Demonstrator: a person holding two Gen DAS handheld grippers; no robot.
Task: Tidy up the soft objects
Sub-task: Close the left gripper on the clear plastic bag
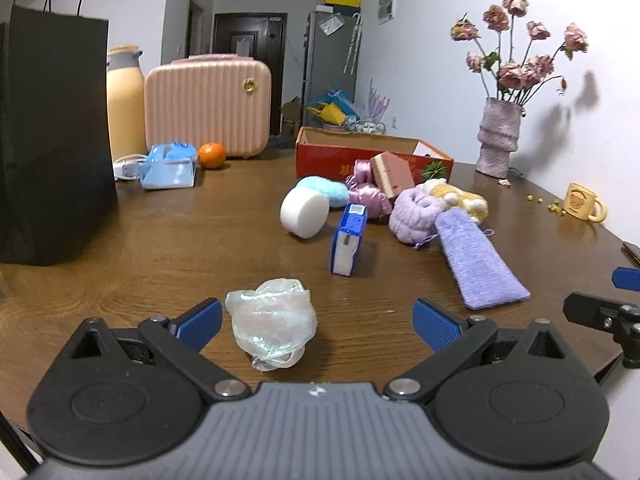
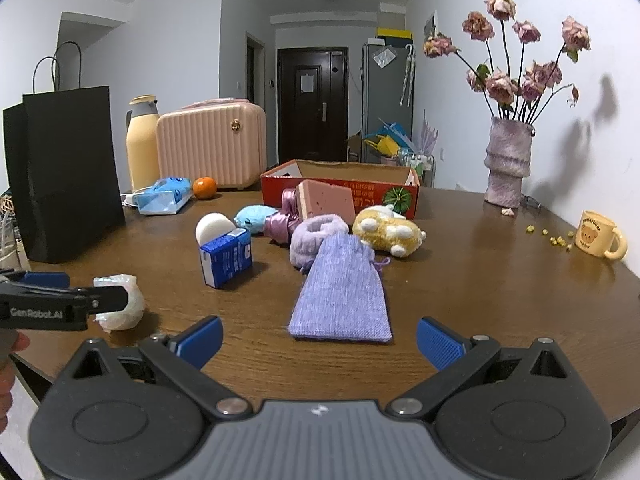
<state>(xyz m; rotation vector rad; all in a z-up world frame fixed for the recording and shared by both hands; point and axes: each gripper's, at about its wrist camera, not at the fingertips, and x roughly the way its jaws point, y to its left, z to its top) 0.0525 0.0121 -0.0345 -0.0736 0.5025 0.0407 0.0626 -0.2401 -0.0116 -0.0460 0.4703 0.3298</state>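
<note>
Both cameras sit low over the near edge of the wooden table, each looking forward along its own blue-tipped fingers toward the far wall and dark door. The left wrist view stands to the left and close to a crumpled plastic bag; the right wrist view sits further right, close behind a lilac pouch. Each catches the other tool at its edge. They share the red box, the soft pile before it, the black bag and the vase. Fisheye bending probably exaggerates nearness.
</note>
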